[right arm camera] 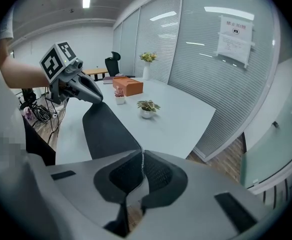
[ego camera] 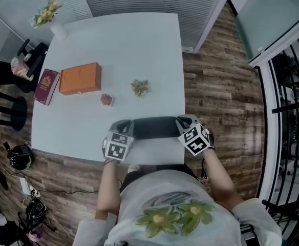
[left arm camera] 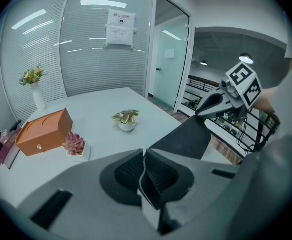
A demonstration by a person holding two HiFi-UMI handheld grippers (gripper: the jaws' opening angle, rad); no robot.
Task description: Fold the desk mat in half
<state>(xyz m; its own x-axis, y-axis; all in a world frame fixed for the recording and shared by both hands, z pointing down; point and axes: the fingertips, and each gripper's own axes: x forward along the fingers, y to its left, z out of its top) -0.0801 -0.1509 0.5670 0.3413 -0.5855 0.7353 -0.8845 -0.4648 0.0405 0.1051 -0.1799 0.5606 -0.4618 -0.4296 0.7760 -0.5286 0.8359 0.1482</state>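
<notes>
The dark desk mat (ego camera: 150, 127) is stretched between my two grippers above the near edge of the white table (ego camera: 113, 45). My left gripper (ego camera: 124, 128) is shut on the mat's left corner, and a thin sheet edge shows between its jaws in the left gripper view, where the left gripper (left arm camera: 145, 168) looks along the desk mat (left arm camera: 185, 136) toward the right gripper (left arm camera: 221, 100). My right gripper (ego camera: 183, 123) is shut on the right corner. In the right gripper view the right gripper (right arm camera: 142, 168) pinches the desk mat (right arm camera: 106, 129), which runs off to the left gripper (right arm camera: 81, 90).
On the table's far half lie an orange box (ego camera: 80, 78), a red book (ego camera: 47, 86), a pink succulent (ego camera: 106, 99) and a green succulent (ego camera: 140, 87). A vase of flowers (ego camera: 53, 23) stands at the back left corner. Chairs and cables sit left of the table.
</notes>
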